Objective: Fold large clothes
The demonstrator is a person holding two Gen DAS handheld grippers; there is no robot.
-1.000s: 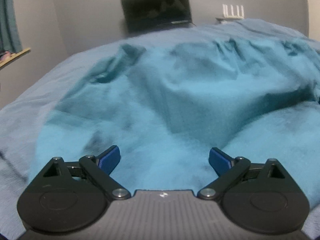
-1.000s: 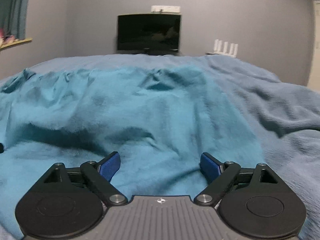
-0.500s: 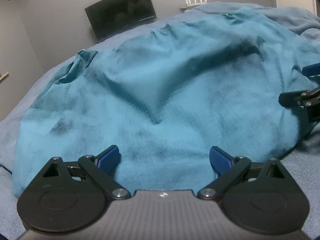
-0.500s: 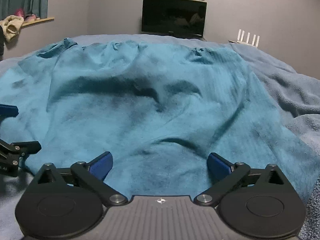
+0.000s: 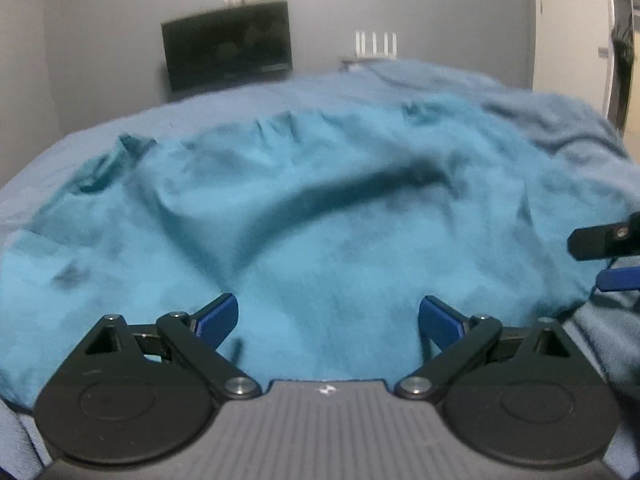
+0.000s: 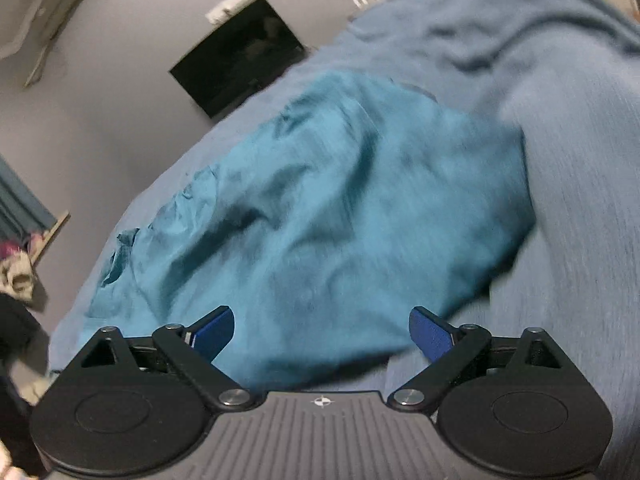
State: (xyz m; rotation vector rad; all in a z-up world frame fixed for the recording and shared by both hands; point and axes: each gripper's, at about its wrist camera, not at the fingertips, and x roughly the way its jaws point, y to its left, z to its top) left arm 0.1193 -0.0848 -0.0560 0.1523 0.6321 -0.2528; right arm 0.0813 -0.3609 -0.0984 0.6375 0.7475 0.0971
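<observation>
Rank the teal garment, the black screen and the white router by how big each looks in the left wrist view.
1. Teal garment, by far the largest.
2. Black screen.
3. White router, smallest.
The garment lies nearest the camera, so its lead is partly nearness.

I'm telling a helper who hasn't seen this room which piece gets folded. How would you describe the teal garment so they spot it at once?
Start from the bed, covered by a grey-blue blanket, facing the dark screen on the grey wall. Spread across the blanket's middle lies the teal garment, rumpled, with one deep crease. Its brighter turquoise colour and thinner, wrinkled cloth set it apart from the duller, fuzzier blanket beneath.
</observation>
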